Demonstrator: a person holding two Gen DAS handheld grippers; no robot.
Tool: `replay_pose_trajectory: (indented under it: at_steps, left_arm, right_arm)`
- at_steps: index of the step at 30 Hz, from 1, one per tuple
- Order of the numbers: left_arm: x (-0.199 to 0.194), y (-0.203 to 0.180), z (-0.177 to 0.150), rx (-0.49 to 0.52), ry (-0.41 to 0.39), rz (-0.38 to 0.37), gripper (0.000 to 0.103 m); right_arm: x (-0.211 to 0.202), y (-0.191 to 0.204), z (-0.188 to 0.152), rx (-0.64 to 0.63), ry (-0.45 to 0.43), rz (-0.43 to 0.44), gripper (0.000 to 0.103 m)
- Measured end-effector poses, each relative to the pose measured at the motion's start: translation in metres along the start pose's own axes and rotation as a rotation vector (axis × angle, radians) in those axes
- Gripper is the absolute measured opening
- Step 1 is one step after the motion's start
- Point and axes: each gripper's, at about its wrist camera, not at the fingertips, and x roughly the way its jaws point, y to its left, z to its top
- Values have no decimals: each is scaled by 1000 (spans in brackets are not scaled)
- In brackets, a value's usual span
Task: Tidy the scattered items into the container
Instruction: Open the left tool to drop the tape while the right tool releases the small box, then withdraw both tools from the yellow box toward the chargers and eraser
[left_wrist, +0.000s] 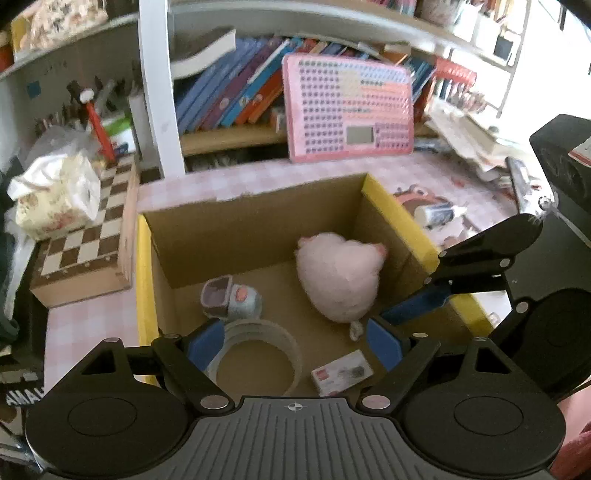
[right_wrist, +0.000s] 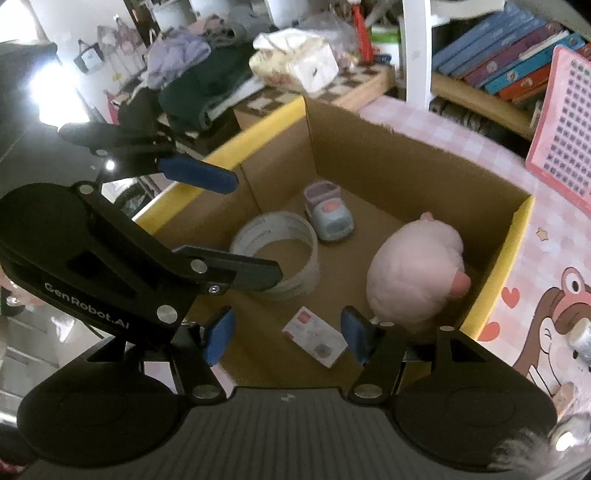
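Left wrist view looked down into the cardboard box (left_wrist: 255, 236), its side rims taped yellow, where four things already lay: a pink plush toy (left_wrist: 340, 277) toward two o'clock, a small grey-blue toy car (left_wrist: 231, 297) at ten o'clock, a roll of clear tape (left_wrist: 258, 354) at seven o'clock and a small white card box (left_wrist: 343, 373) near five o'clock. The left gripper (left_wrist: 295, 339) hung over the box floor with its blue pads spread wide and nothing between them. In the right wrist view the right gripper (right_wrist: 288, 339) stood about half open, straddling the card box from above without touching it (no pad pressed on anything). I judged this the moment just after a drop, both tools empty above the container.

The next move would call for lifting clear of the box walls and swinging out to what was left on the table: a small white bottle (left_wrist: 437, 214) lay outside the box at two o'clock in the left view, well apart from the rim.

A pink checked tablecloth (left_wrist: 88, 325) with a cartoon print covered the table. A chessboard box (left_wrist: 88, 243) carrying a tissue pack stood at nine o'clock, a pink keypad toy (left_wrist: 349, 107) leaned against crowded bookshelves (left_wrist: 236, 85) at twelve, and folded clothes were piled beyond.
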Motion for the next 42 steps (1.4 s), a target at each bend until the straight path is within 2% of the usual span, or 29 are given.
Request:
replay_pose_trajectory:
  at_steps: [8, 13, 20, 33, 42]
  left_arm:
    - [-50, -15, -12, -13, -114, -10, 87]
    - [-82, -26, -28, -16, -182, -10, 87]
    - [-115, -32, -60, -66, -246, 54, 91]
    - [-143, -38, -118, -159, -255, 117, 91]
    - [-148, -53, -150, -169, -247, 151, 91]
  right_arm:
    - [-46, 26, -18, 6, -116, -26, 65]
    - [-69, 47, -37, 9, -193, -75, 65]
    - [-89, 73, -63, 40, -274, -144, 65]
    - [-98, 117, -120, 129, -346, -270, 65]
    - [-89, 141, -159, 144, -361, -359, 65]
